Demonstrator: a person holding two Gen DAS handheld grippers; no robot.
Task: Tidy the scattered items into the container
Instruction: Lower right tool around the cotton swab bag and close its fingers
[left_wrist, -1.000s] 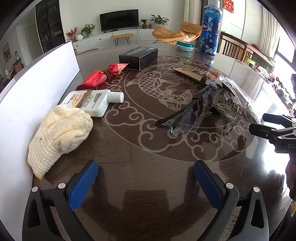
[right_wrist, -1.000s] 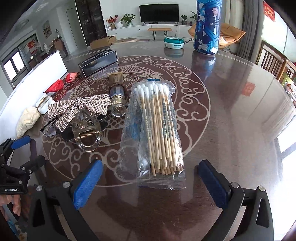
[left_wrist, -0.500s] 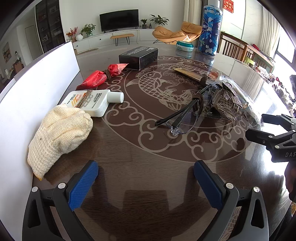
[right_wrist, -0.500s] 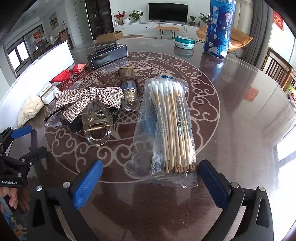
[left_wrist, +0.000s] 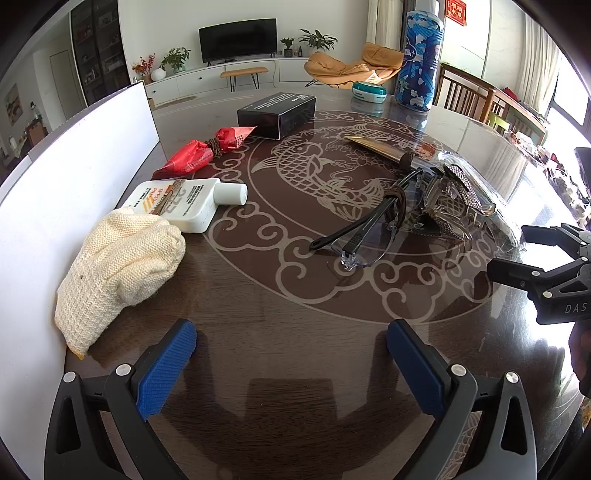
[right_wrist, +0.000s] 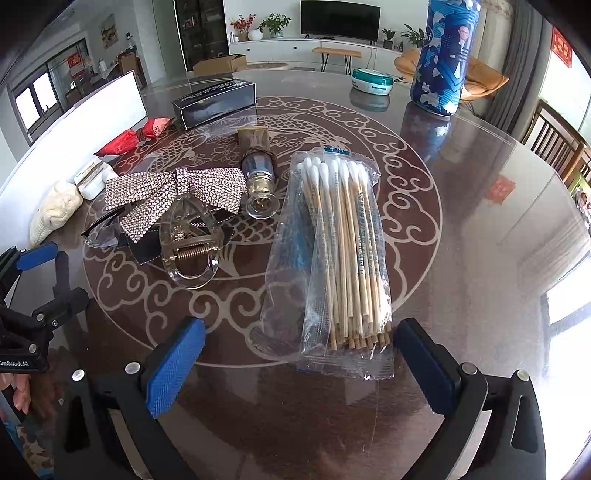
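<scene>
My left gripper (left_wrist: 291, 341) is open and empty above the dark table. Ahead of it lie a cream knit glove (left_wrist: 118, 266), a white bottle (left_wrist: 184, 203), a red packet (left_wrist: 199, 153) and clear safety glasses (left_wrist: 365, 232). My right gripper (right_wrist: 299, 341) is open and empty, its jaws either side of the near end of a bag of cotton swabs (right_wrist: 340, 258). Left of the bag lie a clear hair claw (right_wrist: 190, 251) with a rhinestone bow (right_wrist: 173, 195), and a small glass bottle (right_wrist: 260, 184). A white container wall (left_wrist: 70, 184) stands at the left.
A black box (left_wrist: 277, 114), a teal round tin (left_wrist: 369, 90) and a tall blue can (left_wrist: 419, 59) stand at the far side of the table. Wooden chairs (left_wrist: 476, 96) stand beyond the right rim. The right gripper also shows in the left wrist view (left_wrist: 509, 254).
My right gripper has moved forward and left, so the bag of swabs now lies closer between its jaws. My left gripper has stayed still.
</scene>
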